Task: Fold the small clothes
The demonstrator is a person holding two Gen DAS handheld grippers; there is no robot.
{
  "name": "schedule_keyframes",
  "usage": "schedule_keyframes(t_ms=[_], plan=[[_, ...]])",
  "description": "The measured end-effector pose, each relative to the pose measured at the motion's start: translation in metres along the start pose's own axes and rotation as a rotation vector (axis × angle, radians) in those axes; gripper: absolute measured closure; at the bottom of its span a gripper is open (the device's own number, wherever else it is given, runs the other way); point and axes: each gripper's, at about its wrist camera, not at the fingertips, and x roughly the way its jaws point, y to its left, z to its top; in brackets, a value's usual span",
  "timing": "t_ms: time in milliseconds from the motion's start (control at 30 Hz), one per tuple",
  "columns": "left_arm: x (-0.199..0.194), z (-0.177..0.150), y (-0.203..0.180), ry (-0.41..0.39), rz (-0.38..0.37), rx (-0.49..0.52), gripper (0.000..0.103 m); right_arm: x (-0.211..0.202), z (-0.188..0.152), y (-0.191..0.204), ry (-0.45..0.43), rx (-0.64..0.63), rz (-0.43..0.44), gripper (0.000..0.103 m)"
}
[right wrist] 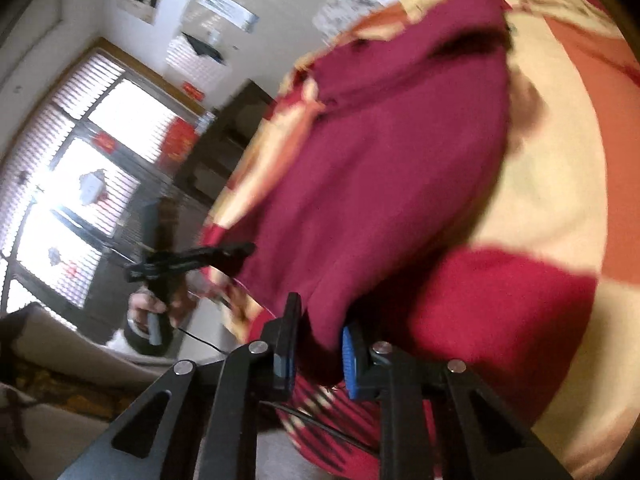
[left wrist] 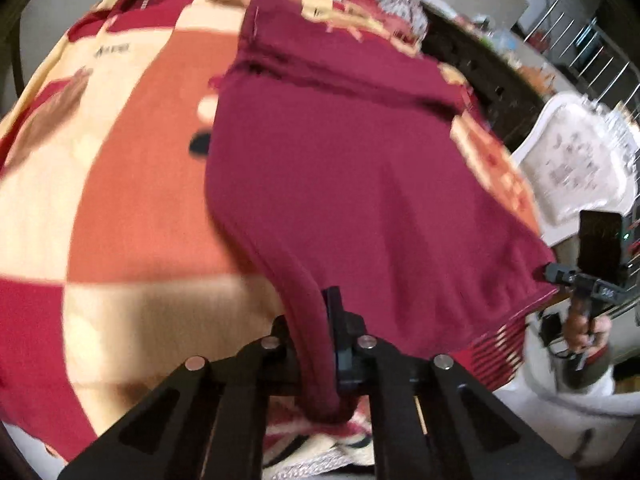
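Note:
A maroon garment [left wrist: 340, 184] lies spread on a patterned blanket [left wrist: 120, 168], its far part folded over in a band. My left gripper [left wrist: 316, 360] is shut on a near corner of the garment and lifts it off the blanket. My right gripper [right wrist: 320, 344] is shut on the other near corner of the same garment [right wrist: 380, 160]. Each gripper shows in the other's view: the right one at the right edge of the left wrist view [left wrist: 560, 276], the left one at the left of the right wrist view [right wrist: 240, 250]. Both views are blurred.
The blanket [right wrist: 560, 160] is red, orange and cream and covers a bed or table. A white chair [left wrist: 576, 160] and dark furniture [left wrist: 480, 60] stand beyond its right edge. A bright window with blinds [right wrist: 80, 180] and a dark cabinet [right wrist: 224, 148] are to the left.

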Motion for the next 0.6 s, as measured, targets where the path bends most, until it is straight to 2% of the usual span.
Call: schedule_keyframes(t_ms=[167, 300, 433, 600], plan=[[-0.015, 0.041, -0.005, -0.094, 0.002, 0.041, 0.097, -0.014, 0.041, 0.019, -0.101, -0.092, -0.003, 0.086], [-0.018, 0.091, -0.007, -0.182, 0.014, 0.063, 0.097, -0.023, 0.084, 0.021, -0.191, -0.130, -0.027, 0.087], [-0.014, 0.144, -0.004, -0.246, 0.021, 0.058, 0.097, -0.030, 0.129, 0.010, -0.257, -0.139, -0.056, 0.088], [0.011, 0.213, -0.003, -0.290, 0.065, 0.065, 0.098, -0.017, 0.187, -0.018, -0.283, -0.098, -0.130, 0.089]])
